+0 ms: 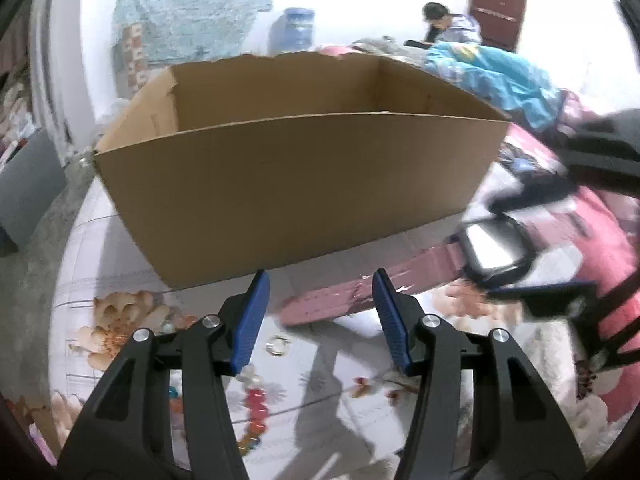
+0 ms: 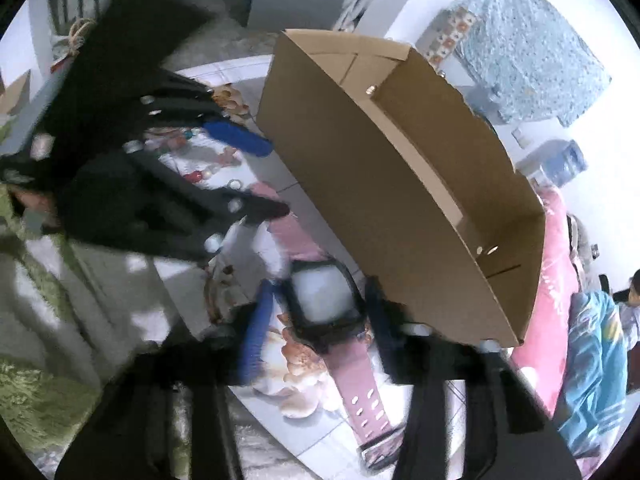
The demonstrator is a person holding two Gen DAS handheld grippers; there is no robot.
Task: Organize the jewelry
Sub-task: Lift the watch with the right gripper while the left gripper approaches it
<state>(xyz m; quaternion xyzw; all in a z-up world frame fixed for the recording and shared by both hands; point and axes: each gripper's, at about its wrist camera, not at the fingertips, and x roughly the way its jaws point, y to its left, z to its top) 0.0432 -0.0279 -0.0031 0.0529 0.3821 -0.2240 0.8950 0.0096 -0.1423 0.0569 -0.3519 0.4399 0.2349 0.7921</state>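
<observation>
progress: barely started | open brown cardboard box [image 1: 280,184] looks empty | right gripper [image 2: 316,320] clamped on black-faced pink-strap watch [image 2: 326,304], at box's 5 o'clock | left gripper [image 1: 320,320] apart, empty | colourful bead bracelet [image 1: 254,412] on floral bench [image 1: 100,248]

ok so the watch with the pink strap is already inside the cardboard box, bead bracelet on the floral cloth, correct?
Wrong on one point: the watch with the pink strap is outside the cardboard box, just in front of its near wall, as the right wrist view shows. The bead bracelet is on the floral cloth, as you said.
</observation>
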